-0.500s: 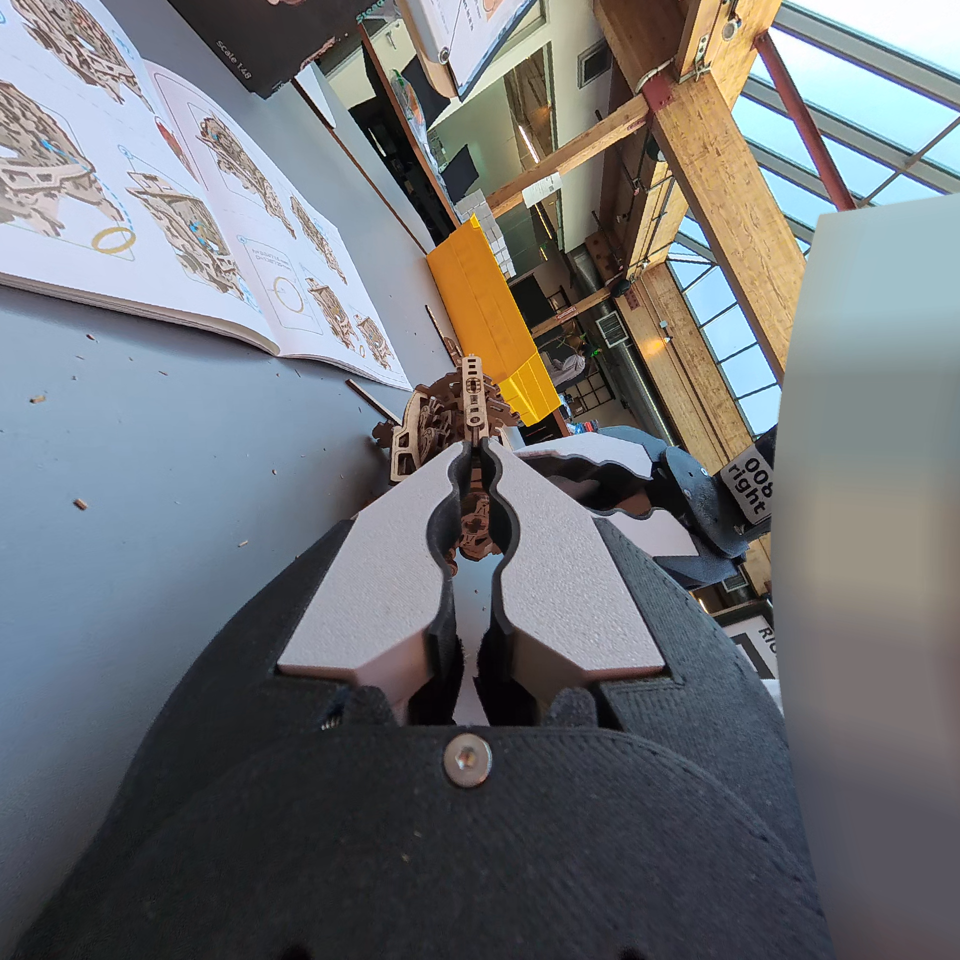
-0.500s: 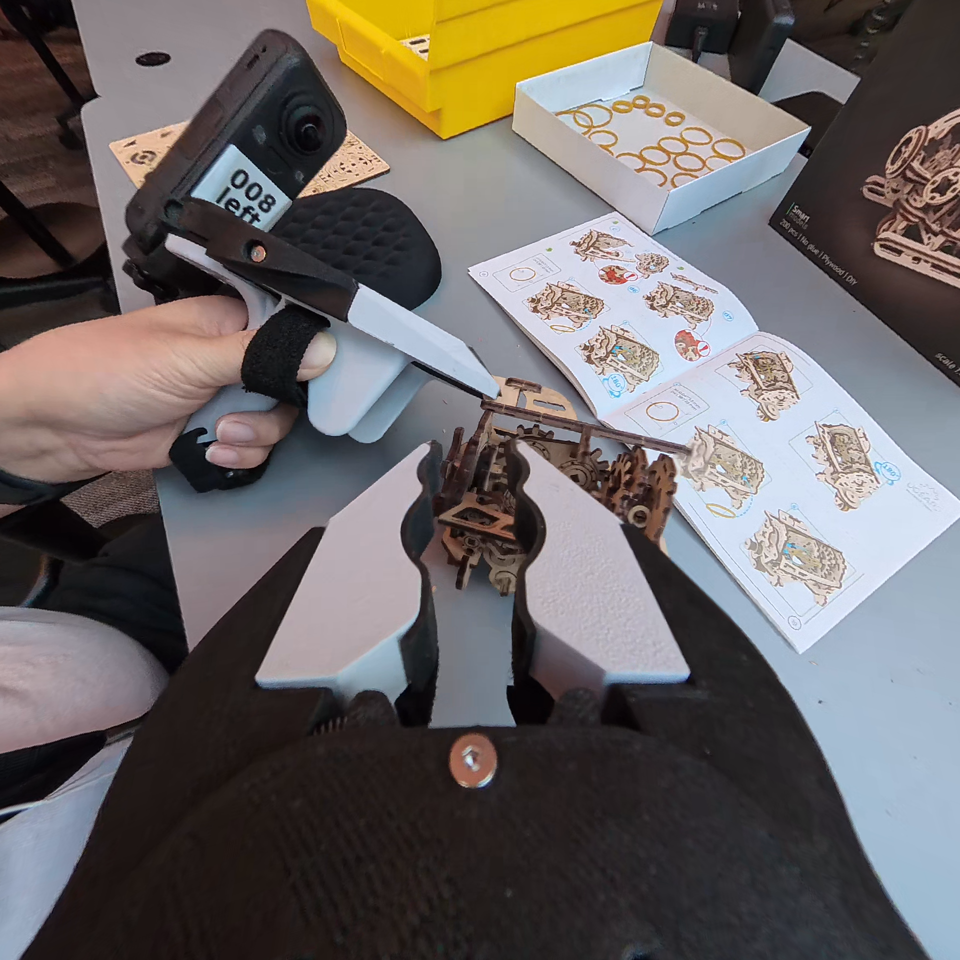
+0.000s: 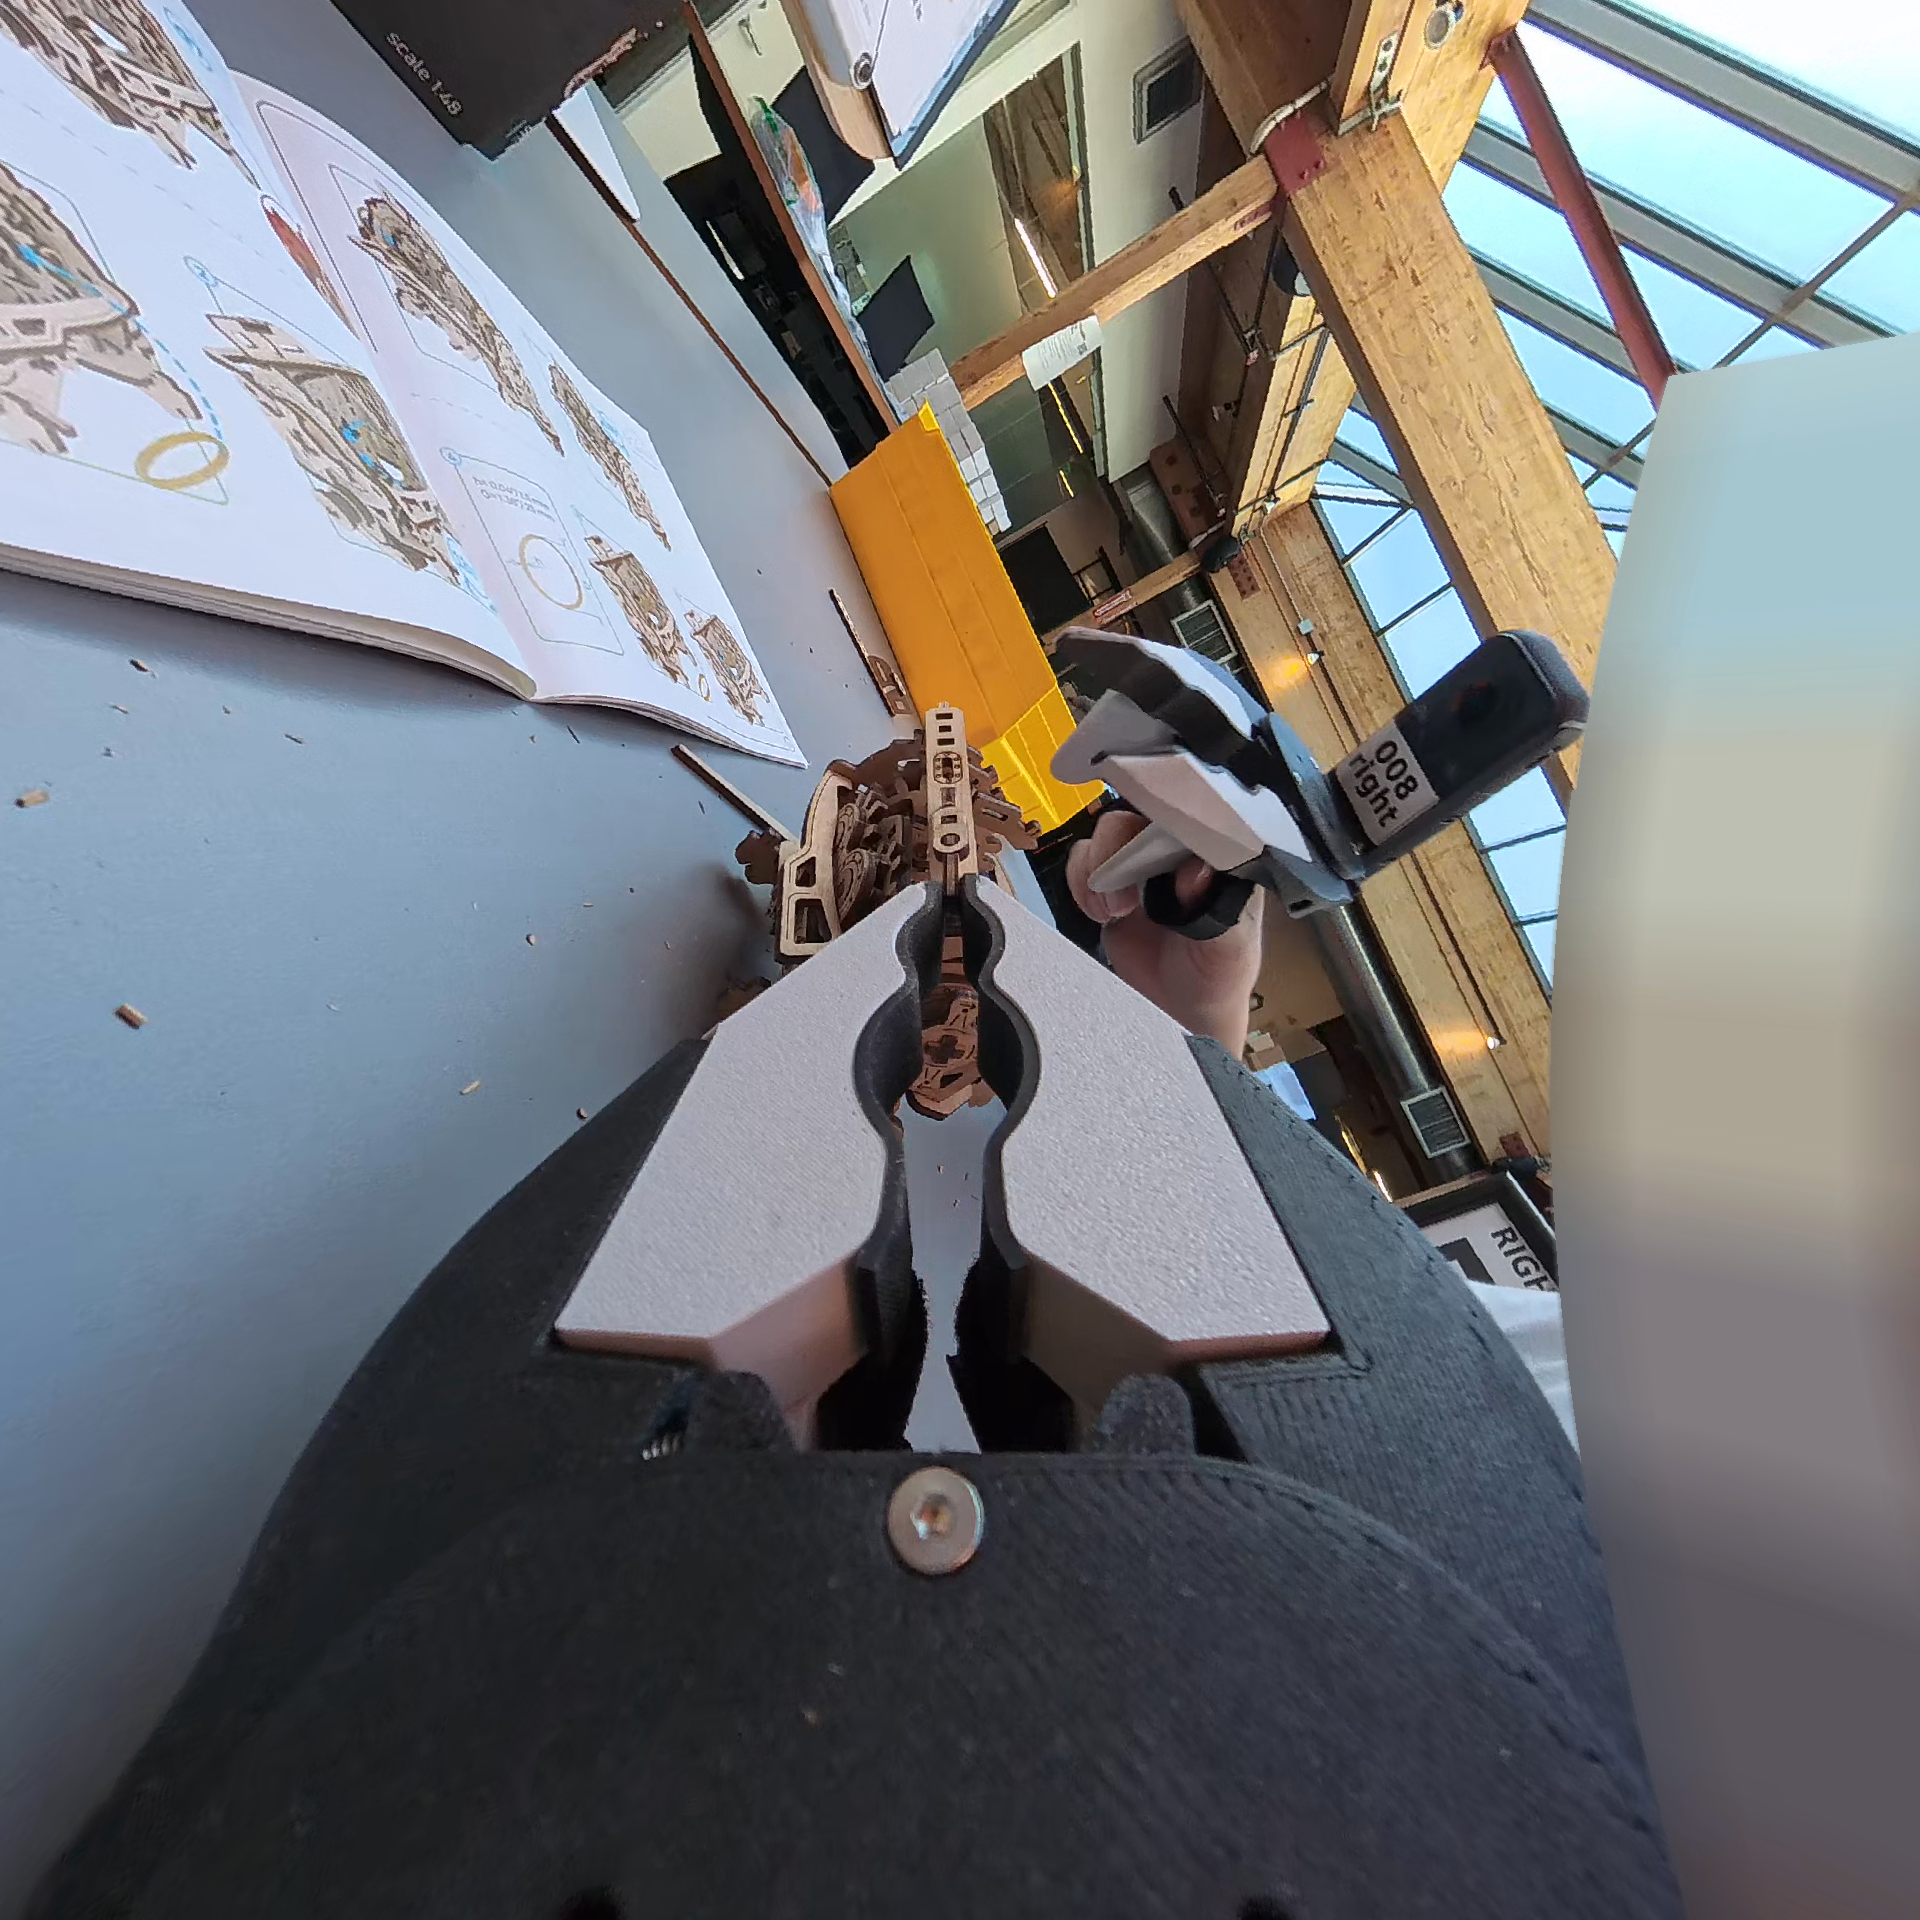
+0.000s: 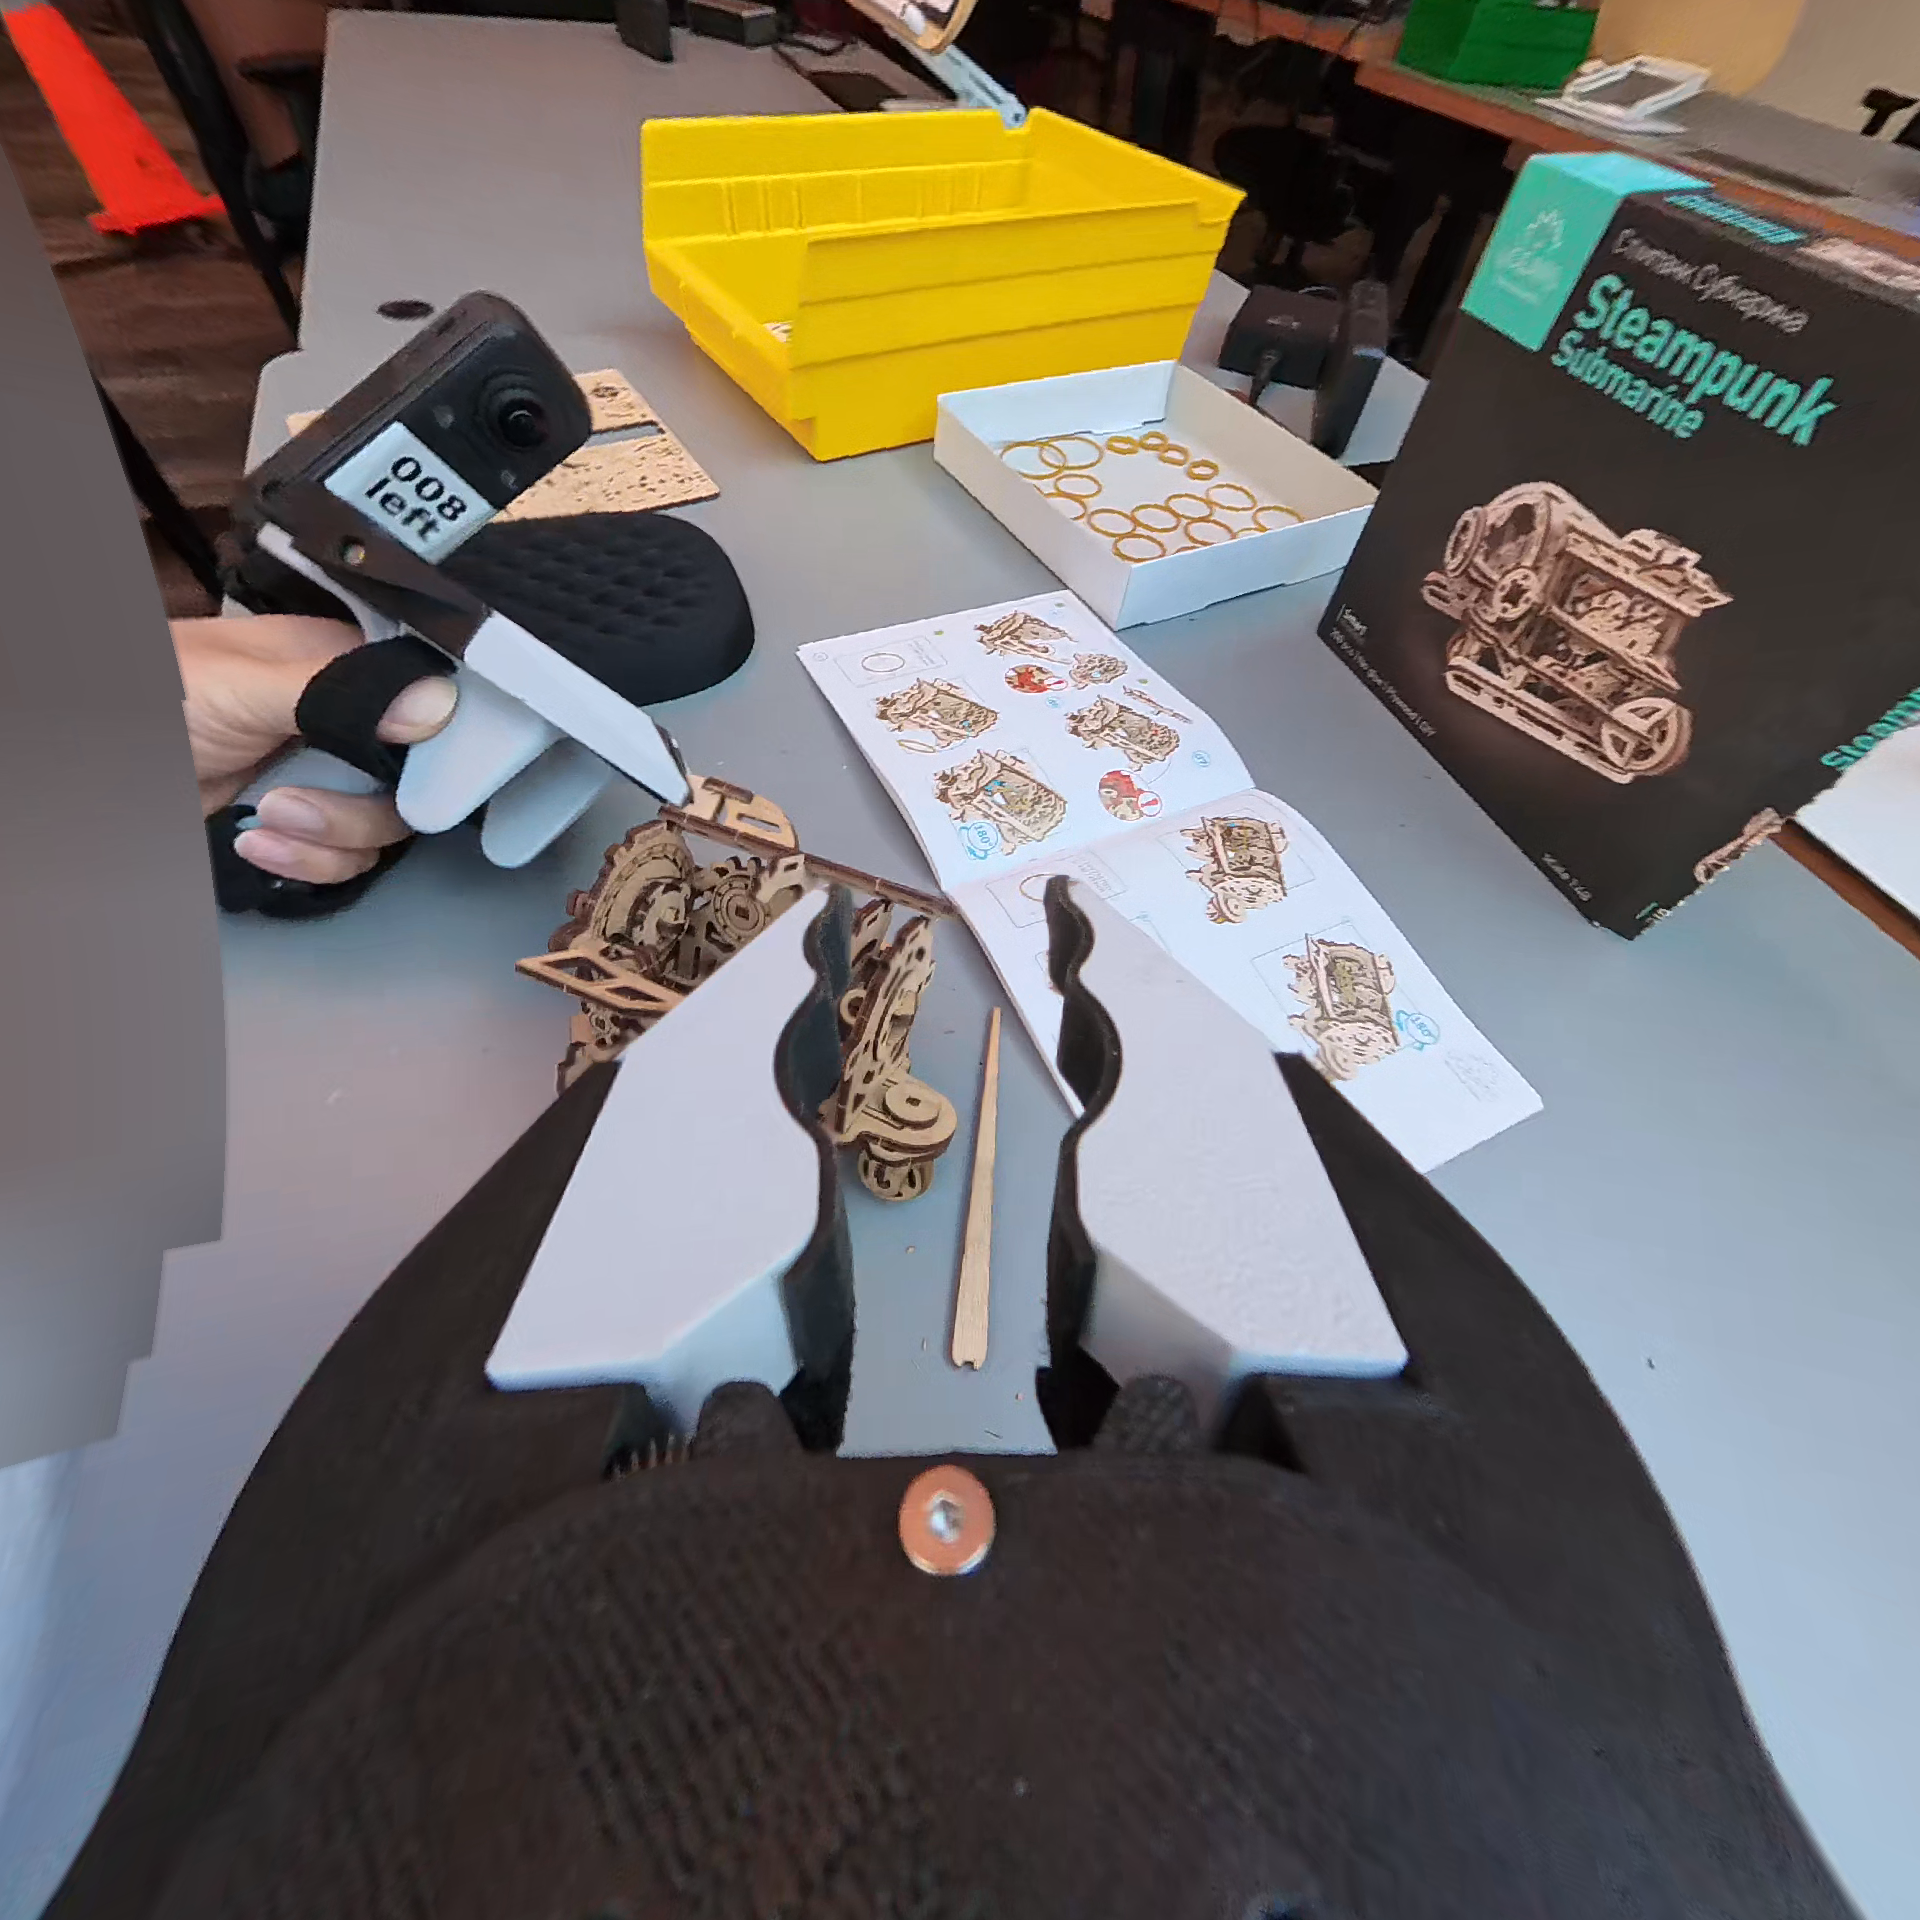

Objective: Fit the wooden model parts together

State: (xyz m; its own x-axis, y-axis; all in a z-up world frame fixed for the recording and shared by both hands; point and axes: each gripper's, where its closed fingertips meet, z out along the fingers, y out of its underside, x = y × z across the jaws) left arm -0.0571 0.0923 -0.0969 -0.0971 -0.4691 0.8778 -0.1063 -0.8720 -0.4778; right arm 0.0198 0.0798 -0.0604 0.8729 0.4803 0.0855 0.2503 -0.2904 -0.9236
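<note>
On the left, a hand (image 4: 281, 748) holds the left gripper (image 4: 675, 784), its white tips clamped on a flat slotted strip at the top of the wooden model (image 4: 665, 925). The left wrist view confirms it: the jaws pinch that upright strip, with no gap between them. The model sits on the grey table (image 4: 416, 1143), in the middle of the near part, a dense cluster of gears, frames and a small wheeled section already joined. I would judge the build well advanced but unfinished: the picture on the black kit box (image 4: 1621, 540) at the right shows a fuller, closed body.

Next comes the right gripper (image 4: 940, 925), released, its jaws wide apart and empty above the model's near end, close to it but gripping nothing. Between its fingers on the table lies a loose thin wooden stick (image 4: 979, 1195), not yet fitted.

Right of that, the open instruction booklet (image 4: 1122, 831) lies flat. Farther back stand a yellow bin (image 4: 914, 291) and a shallow white tray (image 4: 1236, 592) of yellow rubber rings, with a spent wooden parts sheet (image 4: 634, 457) at the far left.

The tabletop is speckled with wood crumbs (image 3: 130, 1015). The room has heavy timber beams (image 3: 1434, 343) under a glazed roof, and other benches behind.
</note>
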